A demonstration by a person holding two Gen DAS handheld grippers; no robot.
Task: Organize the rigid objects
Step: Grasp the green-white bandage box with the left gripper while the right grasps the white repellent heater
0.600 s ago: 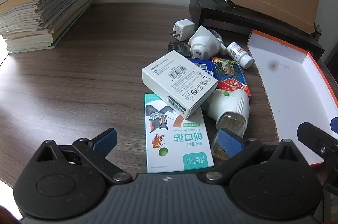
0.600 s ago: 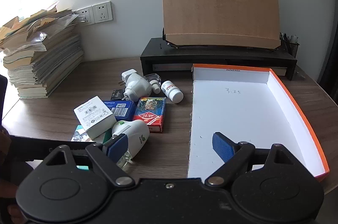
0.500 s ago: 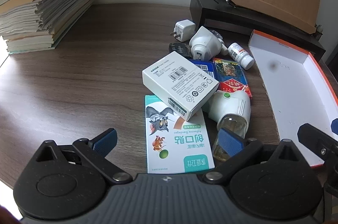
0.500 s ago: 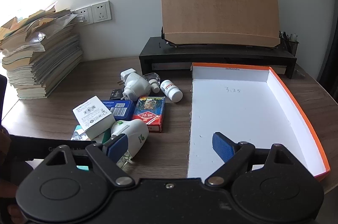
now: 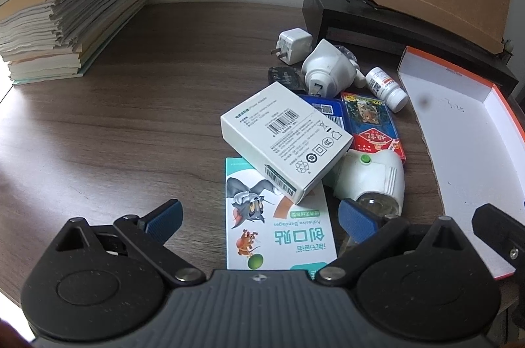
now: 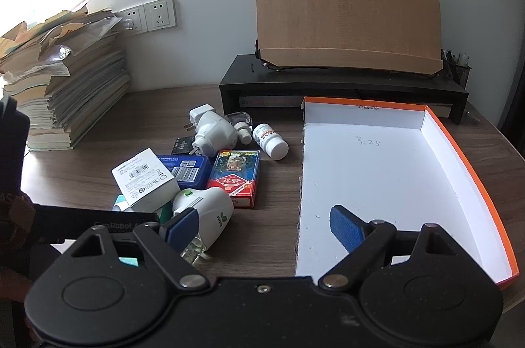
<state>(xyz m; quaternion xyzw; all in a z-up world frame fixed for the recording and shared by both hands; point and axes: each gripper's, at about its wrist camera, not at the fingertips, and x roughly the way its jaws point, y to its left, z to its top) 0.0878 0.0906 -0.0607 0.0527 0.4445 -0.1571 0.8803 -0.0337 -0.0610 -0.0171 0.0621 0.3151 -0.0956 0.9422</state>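
Currently: approach stage, nothing picked. Left gripper [image 5: 259, 218] wide, empty, over bandage box [image 5: 279, 228]; right gripper [image 6: 262, 225] wide, empty. Next: close on one item, carry right to orange-rimmed tray [image 6: 459, 151].

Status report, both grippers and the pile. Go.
Left gripper open, empty. Right gripper open, empty. Pile untouched, orange-rimmed box empty. White carton tops bandage box.

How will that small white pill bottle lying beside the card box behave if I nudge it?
The pill bottle lies on its round side, so it would probably roll rather than slide. It looks like smooth plastic, so open pads may slip. It seems small and light, so a touch could send it toward the orange-rimmed box.
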